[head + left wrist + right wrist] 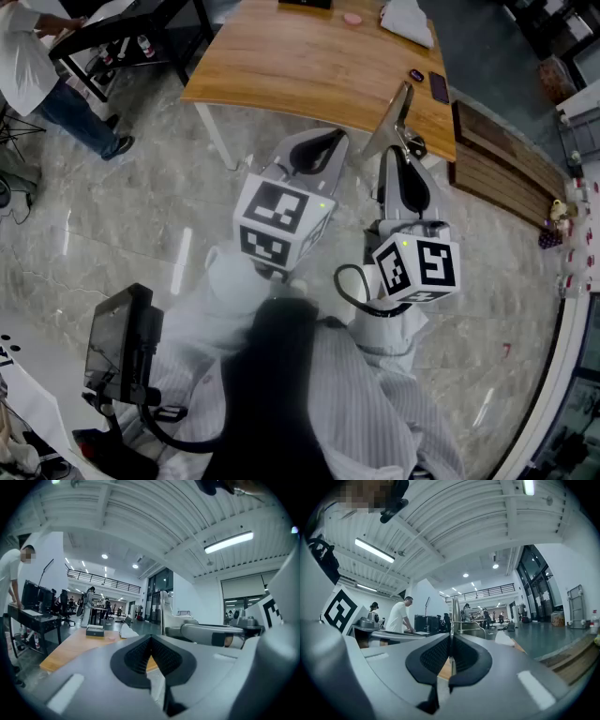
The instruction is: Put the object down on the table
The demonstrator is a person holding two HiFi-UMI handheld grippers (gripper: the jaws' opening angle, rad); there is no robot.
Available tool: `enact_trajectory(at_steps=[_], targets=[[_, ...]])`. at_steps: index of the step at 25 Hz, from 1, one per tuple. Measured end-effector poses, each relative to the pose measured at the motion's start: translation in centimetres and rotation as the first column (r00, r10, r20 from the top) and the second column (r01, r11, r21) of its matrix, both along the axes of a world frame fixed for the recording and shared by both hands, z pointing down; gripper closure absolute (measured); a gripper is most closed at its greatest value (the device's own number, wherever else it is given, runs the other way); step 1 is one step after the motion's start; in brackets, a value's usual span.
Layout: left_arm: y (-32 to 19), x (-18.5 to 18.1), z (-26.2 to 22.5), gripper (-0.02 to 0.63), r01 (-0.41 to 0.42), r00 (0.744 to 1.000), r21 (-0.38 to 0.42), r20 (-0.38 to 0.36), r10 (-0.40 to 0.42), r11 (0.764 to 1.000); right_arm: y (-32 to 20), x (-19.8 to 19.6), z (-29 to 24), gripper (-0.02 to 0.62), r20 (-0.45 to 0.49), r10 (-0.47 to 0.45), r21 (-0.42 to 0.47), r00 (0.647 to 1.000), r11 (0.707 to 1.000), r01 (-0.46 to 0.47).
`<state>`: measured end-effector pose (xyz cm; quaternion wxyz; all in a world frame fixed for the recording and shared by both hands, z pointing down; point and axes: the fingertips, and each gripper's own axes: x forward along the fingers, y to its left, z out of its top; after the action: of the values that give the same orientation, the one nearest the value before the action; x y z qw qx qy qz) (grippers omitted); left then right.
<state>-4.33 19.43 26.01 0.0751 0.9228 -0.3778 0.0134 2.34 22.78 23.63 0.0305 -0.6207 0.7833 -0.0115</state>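
Note:
My right gripper [401,157] [451,641] is shut on a flat grey metal piece [392,117] that sticks up and forward, its top over the near edge of the wooden table [309,66]. In the right gripper view the metal piece [453,616] shows edge-on, as a thin blade between the pads. My left gripper [319,142] [150,641] hovers just left of it, shut with nothing in it. In the left gripper view the metal piece [164,613] stands upright beside the right gripper's body [211,633]. Both grippers hang over the floor, short of the table.
On the table lie a black box [305,4], a pink disc [352,18], a white cloth [408,21], a phone [438,87] and a small dark item [416,75]. Wooden boards [506,169] lie to the right. A person [37,75] stands at a black desk [122,23], far left.

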Motion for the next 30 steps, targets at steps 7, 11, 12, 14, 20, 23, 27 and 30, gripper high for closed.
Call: enact_trajectory(at_steps=[7, 11, 12, 14, 20, 23, 27, 30], targets=[[-0.2, 0.5, -0.4, 0.604, -0.004, 1.000, 0.000, 0.001, 0.004, 1.000, -0.2, 0.0, -0.3, 0.577, -0.002, -0.003, -0.001, 1.000, 1.000, 0.003], [-0.3, 1.2, -0.3, 0.604, -0.002, 1.000, -0.002, 0.006, 0.002, 1.000, -0.1, 0.8, -0.3, 0.577, 0.002, 0.001, -0.005, 1.000, 1.000, -0.001], [-0.2, 1.7, -0.3, 0.604, -0.001, 1.000, -0.003, 0.008, 0.001, 1.000, 0.0, 1.4, -0.3, 0.577, 0.007, 0.002, -0.005, 1.000, 1.000, -0.002], [-0.2, 2.6, 0.0, 0.604, 0.002, 1.000, -0.007, 0.009, -0.002, 1.000, 0.1, 2.5, -0.1, 0.577, 0.016, 0.003, -0.007, 1.000, 1.000, -0.003], [-0.2, 2.8, 0.9, 0.604, 0.012, 1.000, -0.020, 0.008, -0.012, 1.000, 0.0, 2.6, 0.9, 0.575, 0.044, -0.014, -0.017, 0.999, 1.000, 0.015], [-0.3, 2.4, 1.3, 0.604, 0.023, 1.000, -0.024, 0.007, -0.023, 0.999, -0.1, 2.2, 1.3, 0.575, 0.042, -0.027, -0.027, 0.999, 0.999, 0.028], [-0.5, 2.0, 1.6, 0.604, 0.043, 0.999, -0.038, 0.003, -0.043, 0.998, -0.3, 2.4, 1.3, 0.575, 0.058, -0.025, -0.023, 0.998, 0.999, 0.027], [-0.6, 1.8, 1.8, 0.604, 0.053, 0.999, -0.046, 0.006, -0.053, 0.997, -0.5, 2.5, 1.4, 0.575, 0.053, -0.032, -0.033, 0.998, 0.999, 0.034]])
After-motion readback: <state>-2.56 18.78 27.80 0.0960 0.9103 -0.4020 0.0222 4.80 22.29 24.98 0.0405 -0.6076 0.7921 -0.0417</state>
